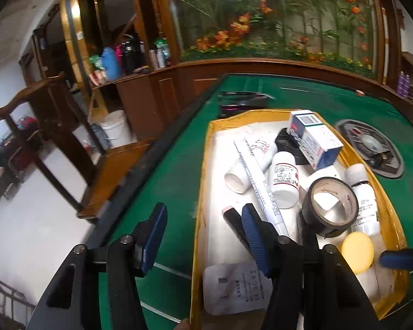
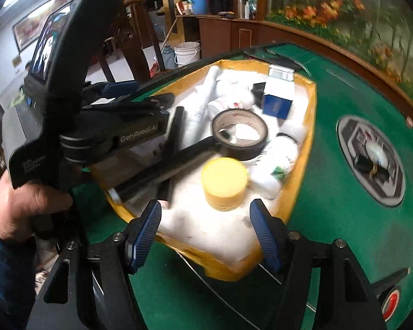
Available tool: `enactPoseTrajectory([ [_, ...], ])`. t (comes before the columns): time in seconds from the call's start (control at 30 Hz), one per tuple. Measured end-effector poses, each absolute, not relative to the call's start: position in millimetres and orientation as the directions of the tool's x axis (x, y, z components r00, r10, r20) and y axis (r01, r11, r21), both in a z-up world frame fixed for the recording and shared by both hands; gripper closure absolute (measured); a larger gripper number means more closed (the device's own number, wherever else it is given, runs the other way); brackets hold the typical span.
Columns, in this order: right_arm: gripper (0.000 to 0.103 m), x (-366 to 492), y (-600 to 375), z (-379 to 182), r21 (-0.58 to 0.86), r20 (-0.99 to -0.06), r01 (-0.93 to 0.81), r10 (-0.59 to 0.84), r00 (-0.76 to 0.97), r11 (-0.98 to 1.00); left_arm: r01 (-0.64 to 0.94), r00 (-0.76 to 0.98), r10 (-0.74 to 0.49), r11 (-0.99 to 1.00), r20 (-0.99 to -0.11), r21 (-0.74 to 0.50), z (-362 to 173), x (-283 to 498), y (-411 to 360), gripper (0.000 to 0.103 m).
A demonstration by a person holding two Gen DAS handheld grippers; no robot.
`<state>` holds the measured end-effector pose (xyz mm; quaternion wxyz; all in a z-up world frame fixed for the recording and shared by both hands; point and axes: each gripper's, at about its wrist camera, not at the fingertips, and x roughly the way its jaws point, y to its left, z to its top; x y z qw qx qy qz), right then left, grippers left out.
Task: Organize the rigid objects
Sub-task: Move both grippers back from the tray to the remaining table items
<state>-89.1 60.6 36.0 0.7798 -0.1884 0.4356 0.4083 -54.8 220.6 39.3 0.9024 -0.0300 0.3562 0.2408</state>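
Yellow-rimmed tray (image 1: 393,209) with white lining sits on green table (image 1: 179,176), packed with rigid items: black tape roll (image 1: 330,206) upright-tilted near centre, white pill bottles (image 1: 285,183), a white marker pen (image 1: 261,187), blue-and-white carton (image 1: 314,137) at far end, white power adapter (image 1: 235,288) at near end, yellow-lidded jar (image 2: 224,183). Left gripper (image 1: 203,240) straddles the tray's left wall: one blue finger outside over the felt, the other inside over a dark lipstick-like stick (image 1: 232,217) beside the pen. Jaws parted, nothing pinched between them. Right gripper (image 2: 205,236) hangs over the tray's near end, jaws spread wide, empty; the jar lies just beyond and between its fingertips, not touched. A hand (image 2: 27,206) holds the left tool's grip.
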Motion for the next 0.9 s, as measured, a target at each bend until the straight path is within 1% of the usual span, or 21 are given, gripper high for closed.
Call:
enactPoseTrajectory([
  [0.07,0.037,-79,49,40,0.143,-0.824,-0.78,0.51,0.247,0.609,-0.459,0.623,0.395,0.883,-0.675,0.093,39,-52,214,0.041],
  [0.13,0.037,-71,30,51,0.213,-0.792,-0.765,0.565,0.229,0.608,-0.465,0.607,0.424,0.875,-0.672,0.132,41,-54,203,0.041],
  [0.23,0.037,-56,-4,69,0.238,-0.746,-0.741,0.607,0.274,0.627,-0.486,0.586,0.518,0.84,-0.623,0.241,52,-61,184,0.041],
  [0.3,0.036,-40,-30,77,0.224,-0.738,-0.704,0.589,0.329,0.674,-0.477,0.605,0.536,0.836,-0.589,0.271,64,-62,172,0.04],
  [0.33,0.036,-30,-43,79,0.211,-0.737,-0.681,0.572,0.361,0.701,-0.458,0.625,0.527,0.845,-0.577,0.276,71,-61,164,0.038],
  [0.37,0.036,-20,-58,80,0.197,-0.734,-0.651,0.55,0.398,0.733,-0.43,0.649,0.502,0.862,-0.572,0.268,78,-60,156,0.034],
  [0.4,0.036,-13,-69,79,0.187,-0.736,-0.63,0.532,0.419,0.754,-0.383,0.683,0.448,0.892,-0.576,0.24,84,-58,146,0.031],
  [0.43,0.036,-3,-83,76,0.182,-0.74,-0.597,0.508,0.44,0.781,-0.317,0.719,0.364,0.93,-0.592,0.187,89,-53,136,0.027],
  [0.53,0.036,25,-124,69,0.239,-0.735,-0.487,0.484,0.475,0.84,-0.137,0.742,0.119,0.99,-0.659,0.025,94,-27,112,0.026],
  [0.6,0.036,44,-145,64,0.301,-0.735,-0.423,0.49,0.468,0.855,-0.058,0.731,0.033,0.998,-0.682,-0.014,93,-4,93,0.026],
  [0.67,0.036,57,-159,63,0.34,-0.738,-0.366,0.487,0.467,0.866,-0.022,0.704,0.031,1.0,-0.709,0.023,89,25,72,0.026],
  [0.77,0.036,62,-182,69,0.391,-0.713,-0.305,0.496,0.495,0.868,0.017,0.666,0.035,0.998,-0.745,0.063,81,70,49,0.026],
  [0.9,0.036,67,-200,72,0.427,-0.7,-0.25,0.493,0.517,0.869,0.027,0.617,0.083,0.992,-0.782,0.126,62,117,29,0.026],
])
